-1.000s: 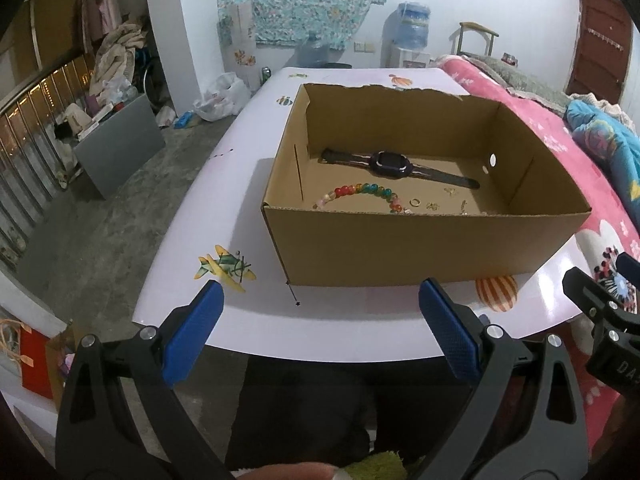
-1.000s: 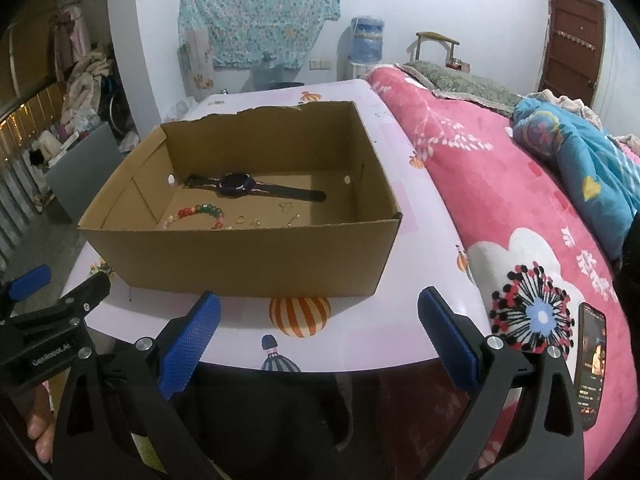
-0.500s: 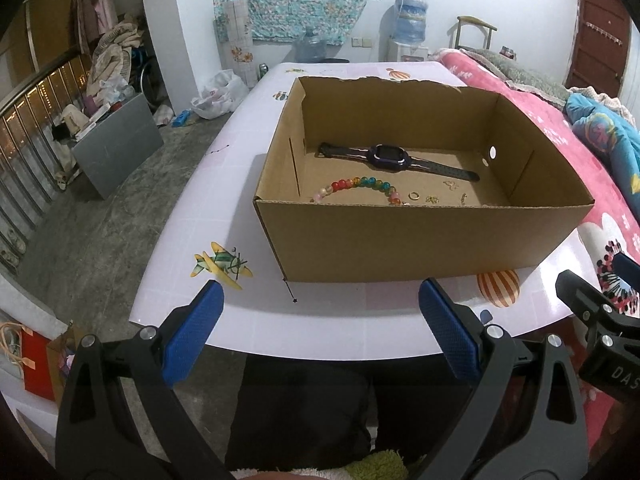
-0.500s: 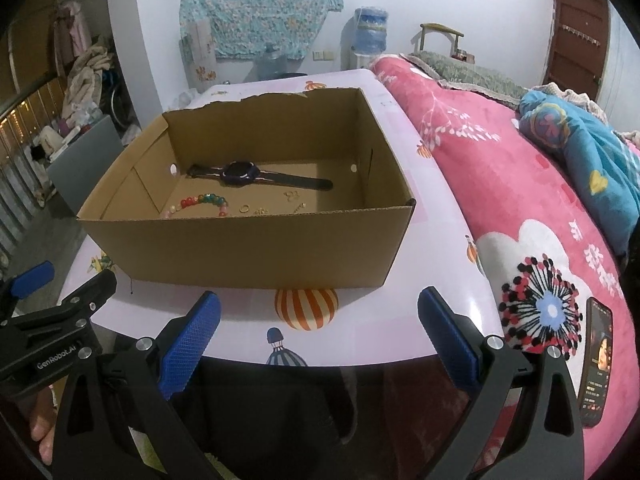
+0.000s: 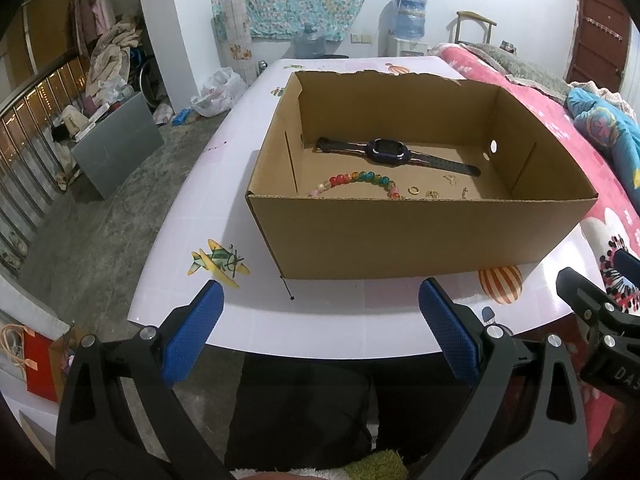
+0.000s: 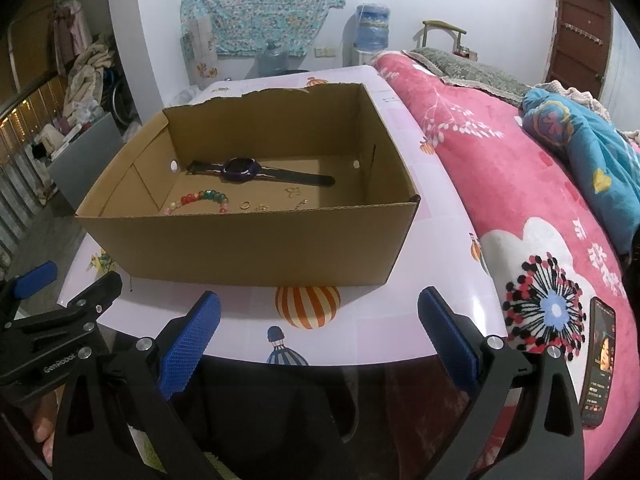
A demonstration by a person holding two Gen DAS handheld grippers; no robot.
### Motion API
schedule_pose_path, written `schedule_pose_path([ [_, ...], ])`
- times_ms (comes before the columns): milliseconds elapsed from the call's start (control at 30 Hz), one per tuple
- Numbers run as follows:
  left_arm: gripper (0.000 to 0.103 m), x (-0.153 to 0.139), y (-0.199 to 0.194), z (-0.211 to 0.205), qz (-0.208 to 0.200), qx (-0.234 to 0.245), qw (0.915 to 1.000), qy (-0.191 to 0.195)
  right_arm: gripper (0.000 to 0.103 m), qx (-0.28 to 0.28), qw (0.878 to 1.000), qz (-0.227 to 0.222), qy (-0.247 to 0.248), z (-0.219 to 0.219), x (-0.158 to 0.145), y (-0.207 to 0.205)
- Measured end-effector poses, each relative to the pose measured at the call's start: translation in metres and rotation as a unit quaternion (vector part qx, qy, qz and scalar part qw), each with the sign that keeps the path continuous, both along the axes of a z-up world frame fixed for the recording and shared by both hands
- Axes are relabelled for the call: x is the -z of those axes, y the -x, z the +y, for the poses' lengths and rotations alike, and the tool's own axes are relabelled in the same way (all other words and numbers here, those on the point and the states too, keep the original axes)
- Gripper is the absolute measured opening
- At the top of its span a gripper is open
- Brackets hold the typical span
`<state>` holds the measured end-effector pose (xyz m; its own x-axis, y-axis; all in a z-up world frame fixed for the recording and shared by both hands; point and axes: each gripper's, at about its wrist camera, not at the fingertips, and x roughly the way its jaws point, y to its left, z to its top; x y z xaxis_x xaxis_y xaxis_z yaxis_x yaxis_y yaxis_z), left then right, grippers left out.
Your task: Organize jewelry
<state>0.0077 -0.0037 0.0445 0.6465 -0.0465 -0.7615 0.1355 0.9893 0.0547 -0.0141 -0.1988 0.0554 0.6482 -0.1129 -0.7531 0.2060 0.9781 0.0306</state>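
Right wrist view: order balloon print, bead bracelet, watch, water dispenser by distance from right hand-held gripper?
From the right hand-held gripper:
1. Balloon print, on the table before the box.
2. Bead bracelet, box floor, left.
3. Watch, behind the bracelet.
4. Water dispenser, at the back wall.

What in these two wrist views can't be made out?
- Small gold pieces beside the ring: too small to identify in either view.
- Bead bracelet: its near part is hidden behind the box front wall.
- Phone: screen content too small, right view.

"GenRobot" on left claw [image 6: 40, 284], partial "DAS" on right claw [image 5: 600, 280]
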Motion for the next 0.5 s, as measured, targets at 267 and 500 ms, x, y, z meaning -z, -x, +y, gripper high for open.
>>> schedule_pose_path([
  [267,0.094,0.0,-0.0012,-0.0002,0.002,0.0,1.0,-0.001,0.096,0.0,1.0,0.0,-0.001,0.0001,-0.0002,-0.0002],
  [500,0.094,0.0013,-0.0002,0.0009,0.001,-0.004,1.0,-0.003,0.096,-0.003,1.0,0.0,-0.002,0.0005,0.0,0.0004],
])
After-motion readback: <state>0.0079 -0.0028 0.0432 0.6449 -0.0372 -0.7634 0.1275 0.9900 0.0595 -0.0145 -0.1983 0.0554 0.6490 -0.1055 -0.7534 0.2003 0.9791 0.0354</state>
